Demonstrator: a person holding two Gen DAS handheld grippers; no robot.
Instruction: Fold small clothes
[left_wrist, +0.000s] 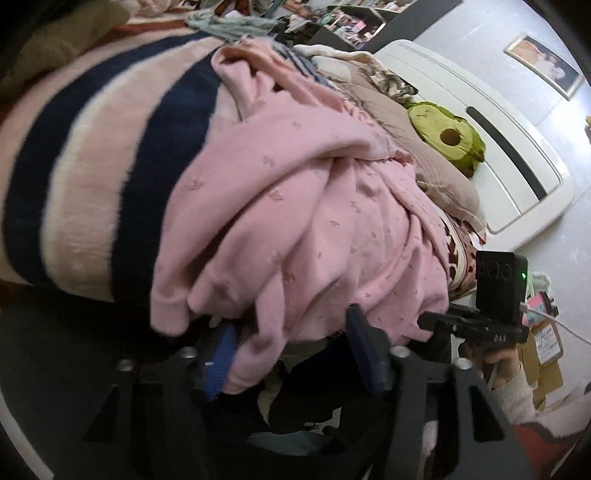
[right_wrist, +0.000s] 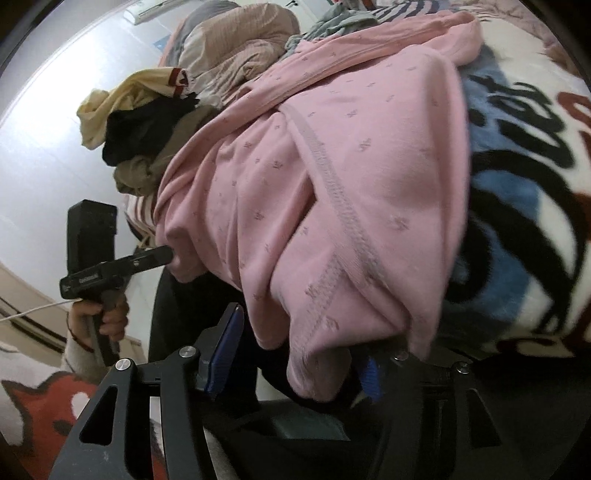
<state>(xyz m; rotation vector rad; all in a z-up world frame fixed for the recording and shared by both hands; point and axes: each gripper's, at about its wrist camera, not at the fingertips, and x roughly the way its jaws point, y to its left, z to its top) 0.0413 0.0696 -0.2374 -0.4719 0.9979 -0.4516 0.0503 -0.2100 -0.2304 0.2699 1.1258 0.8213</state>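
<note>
A pink garment with a small print lies crumpled on the bed, and its lower edge hangs over the side. In the left wrist view my left gripper stands open below that edge. A loose fold of the garment hangs between its blue pads, close to the left one. In the right wrist view the same pink garment droops over my right gripper, which is open. Its right pad is partly covered by cloth. Each view shows the other gripper from the side, held in a hand.
A pink, white and navy striped blanket covers the bed. An avocado plush lies on a pillow by the white headboard. A pile of cream, black and olive clothes sits beside the garment. A patterned fleece lies to its right.
</note>
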